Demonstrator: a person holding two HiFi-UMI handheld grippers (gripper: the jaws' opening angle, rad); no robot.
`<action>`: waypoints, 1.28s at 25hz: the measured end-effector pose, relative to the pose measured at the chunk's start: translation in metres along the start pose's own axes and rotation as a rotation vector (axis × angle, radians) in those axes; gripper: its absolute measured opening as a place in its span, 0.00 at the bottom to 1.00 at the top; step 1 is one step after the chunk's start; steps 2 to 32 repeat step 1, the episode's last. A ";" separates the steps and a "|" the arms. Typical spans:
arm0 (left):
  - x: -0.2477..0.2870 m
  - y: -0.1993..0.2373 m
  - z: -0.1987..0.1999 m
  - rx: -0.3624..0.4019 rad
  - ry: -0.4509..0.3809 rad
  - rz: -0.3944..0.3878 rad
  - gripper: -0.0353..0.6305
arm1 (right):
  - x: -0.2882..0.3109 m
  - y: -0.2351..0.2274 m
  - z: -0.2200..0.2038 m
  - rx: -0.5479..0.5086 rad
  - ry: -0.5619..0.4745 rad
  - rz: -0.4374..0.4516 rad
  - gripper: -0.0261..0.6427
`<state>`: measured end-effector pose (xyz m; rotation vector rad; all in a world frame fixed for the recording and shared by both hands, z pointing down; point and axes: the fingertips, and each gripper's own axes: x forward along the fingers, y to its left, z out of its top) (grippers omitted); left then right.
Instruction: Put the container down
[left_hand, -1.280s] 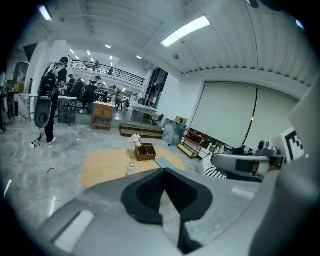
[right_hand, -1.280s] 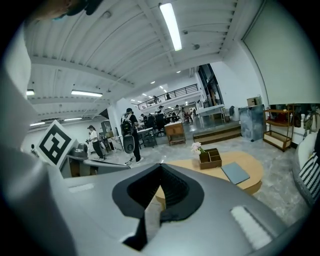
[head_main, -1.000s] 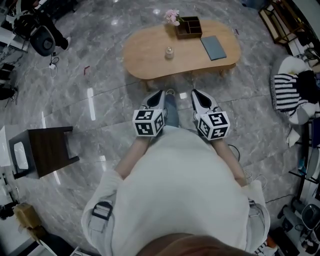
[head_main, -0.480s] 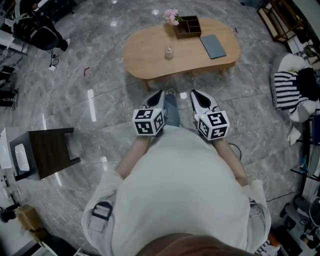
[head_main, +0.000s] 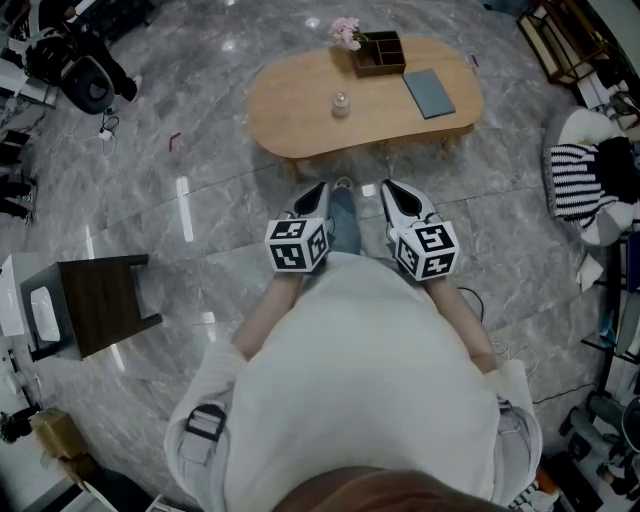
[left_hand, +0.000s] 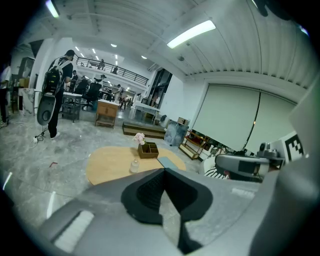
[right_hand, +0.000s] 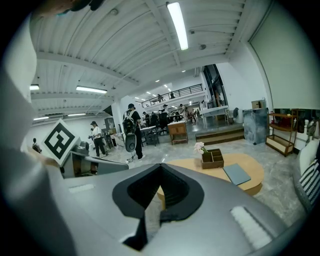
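No movement to call. Both arms have kept their place over the last second, tucked close in front of the person's pale top (head_main: 350, 380). The left hand-held gripper (head_main: 316, 192) has its jaws pressed together on nothing. The right hand-held gripper (head_main: 394, 192) matches it, closed and empty.

Farther out, the desk (head_main: 290, 120) looks just as it did a second ago. The small clear container (head_main: 341, 103) stands upright near the desk's middle, well apart from both grippers. To its right lies a grey pad (head_main: 428, 94). At the far edge sits a wooden organiser (head_main: 380, 55) with pink flowers (head_main: 346, 32) beside it.

My read is that the container is already set down, so the job looks done.
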<state>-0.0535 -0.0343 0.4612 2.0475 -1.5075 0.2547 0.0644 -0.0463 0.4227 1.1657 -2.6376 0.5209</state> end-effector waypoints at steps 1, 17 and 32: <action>0.001 0.000 0.000 -0.002 0.000 0.001 0.06 | 0.001 0.000 0.000 0.002 0.001 0.001 0.04; 0.001 0.000 0.000 -0.002 0.000 0.001 0.06 | 0.001 0.000 0.000 0.002 0.001 0.001 0.04; 0.001 0.000 0.000 -0.002 0.000 0.001 0.06 | 0.001 0.000 0.000 0.002 0.001 0.001 0.04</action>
